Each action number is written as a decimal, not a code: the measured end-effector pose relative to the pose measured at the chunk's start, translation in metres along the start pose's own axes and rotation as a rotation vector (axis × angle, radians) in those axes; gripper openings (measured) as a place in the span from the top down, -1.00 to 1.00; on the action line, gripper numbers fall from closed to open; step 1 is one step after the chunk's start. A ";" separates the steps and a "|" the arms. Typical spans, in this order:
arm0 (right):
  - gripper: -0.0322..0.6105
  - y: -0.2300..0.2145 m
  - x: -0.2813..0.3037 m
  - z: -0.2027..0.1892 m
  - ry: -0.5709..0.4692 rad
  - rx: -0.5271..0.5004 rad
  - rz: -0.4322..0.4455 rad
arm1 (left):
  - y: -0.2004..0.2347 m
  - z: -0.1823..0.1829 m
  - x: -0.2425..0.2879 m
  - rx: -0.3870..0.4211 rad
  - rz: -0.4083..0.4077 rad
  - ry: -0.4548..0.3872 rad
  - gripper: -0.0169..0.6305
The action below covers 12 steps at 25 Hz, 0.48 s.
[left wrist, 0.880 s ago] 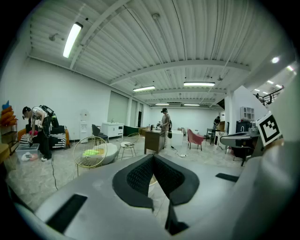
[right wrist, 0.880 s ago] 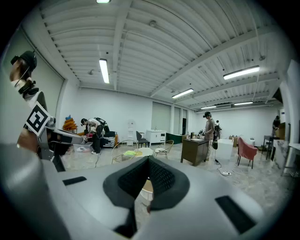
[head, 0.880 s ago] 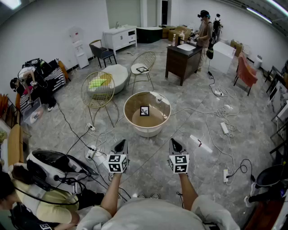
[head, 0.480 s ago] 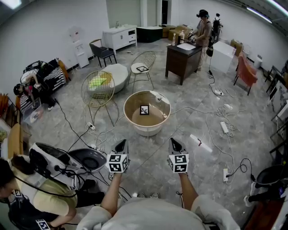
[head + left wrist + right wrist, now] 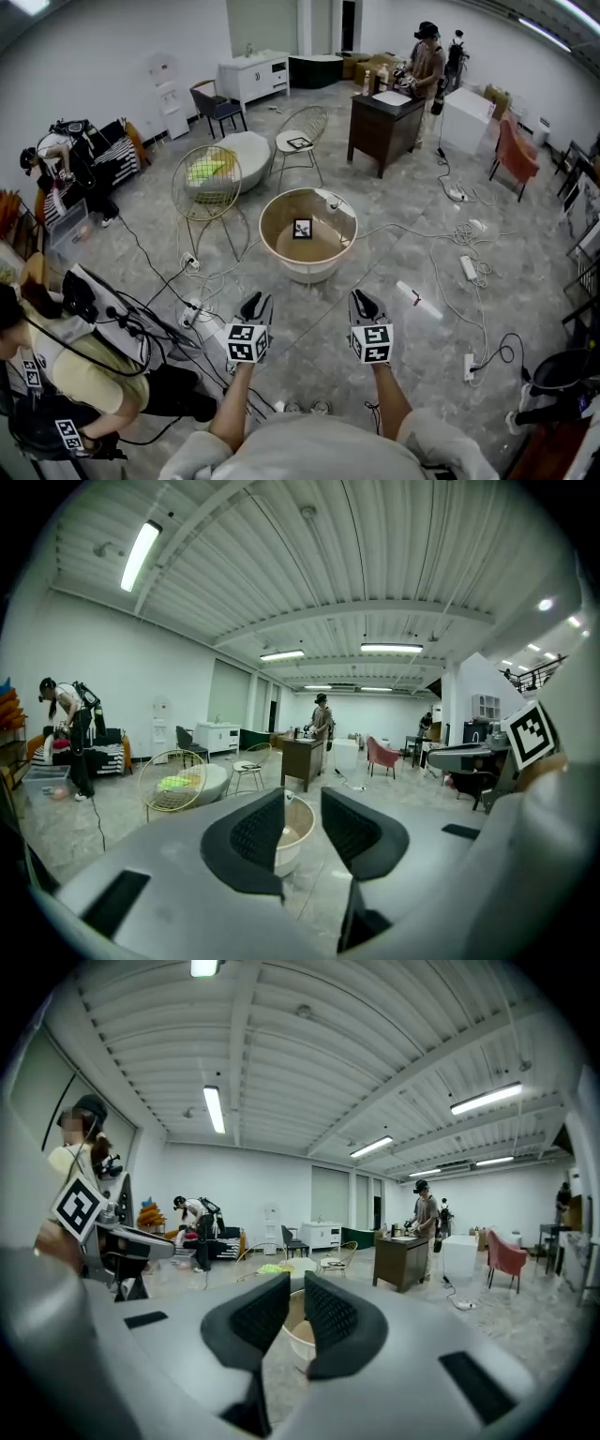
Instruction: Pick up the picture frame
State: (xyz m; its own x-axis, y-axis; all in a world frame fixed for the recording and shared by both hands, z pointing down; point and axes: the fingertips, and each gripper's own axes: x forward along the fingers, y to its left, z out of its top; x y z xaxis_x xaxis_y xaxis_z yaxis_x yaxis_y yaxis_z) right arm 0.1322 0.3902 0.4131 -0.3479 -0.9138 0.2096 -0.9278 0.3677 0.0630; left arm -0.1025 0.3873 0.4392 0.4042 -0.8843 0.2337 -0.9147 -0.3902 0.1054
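Observation:
The picture frame [image 5: 302,228], small, black-edged and square, stands inside a round, beige, white-walled table [image 5: 277,215] on the floor ahead. Both grippers hover short of it, side by side and pointed at it. My left gripper [image 5: 253,305] is below the table's left side, its jaws apart with nothing between them. My right gripper [image 5: 361,302] is below the table's right side, its jaws a narrow gap apart, holding nothing. In the left gripper view the table [image 5: 302,834] shows between the jaws of the left gripper [image 5: 303,803]. The right gripper [image 5: 296,1288] also frames the table [image 5: 298,1337].
A wire chair with a yellow-green cushion [image 5: 206,178] stands left of the table, a second wire chair [image 5: 298,141] behind it. Cables, a power strip [image 5: 467,267] and a white tube [image 5: 417,300] lie on the floor at right. A crouching person [image 5: 84,370] is close at left.
The person at lower left has shifted and their gear has moved out of sight. Both grippers hold their place and spacing in front of the table.

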 end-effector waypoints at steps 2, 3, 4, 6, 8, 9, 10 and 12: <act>0.54 0.004 0.001 -0.002 0.002 0.017 0.040 | -0.004 -0.002 0.002 -0.011 -0.014 0.004 0.43; 0.41 0.005 0.002 -0.003 0.003 0.019 0.054 | -0.006 -0.004 0.003 -0.013 -0.020 0.006 0.35; 0.30 0.007 0.003 -0.004 0.006 0.016 0.064 | -0.008 -0.004 0.003 -0.013 -0.024 0.008 0.33; 0.18 0.008 0.005 -0.005 0.013 0.007 0.075 | -0.009 -0.004 0.006 -0.012 -0.029 0.010 0.29; 0.17 0.008 0.007 -0.004 0.016 0.003 0.077 | -0.011 -0.003 0.008 -0.013 -0.030 0.011 0.29; 0.17 0.007 0.008 -0.004 0.015 0.001 0.077 | -0.012 -0.003 0.010 -0.013 -0.030 0.012 0.29; 0.18 0.006 0.010 -0.004 0.015 0.001 0.076 | -0.012 -0.003 0.011 -0.012 -0.030 0.014 0.29; 0.19 0.003 0.014 -0.005 0.014 -0.001 0.075 | -0.012 -0.005 0.016 -0.008 -0.030 0.018 0.29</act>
State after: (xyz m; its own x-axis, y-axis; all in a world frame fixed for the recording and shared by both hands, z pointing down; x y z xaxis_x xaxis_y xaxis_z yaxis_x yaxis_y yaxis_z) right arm 0.1252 0.3793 0.4212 -0.4149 -0.8811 0.2270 -0.8990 0.4355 0.0473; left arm -0.0849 0.3796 0.4466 0.4313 -0.8676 0.2476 -0.9022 -0.4142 0.1201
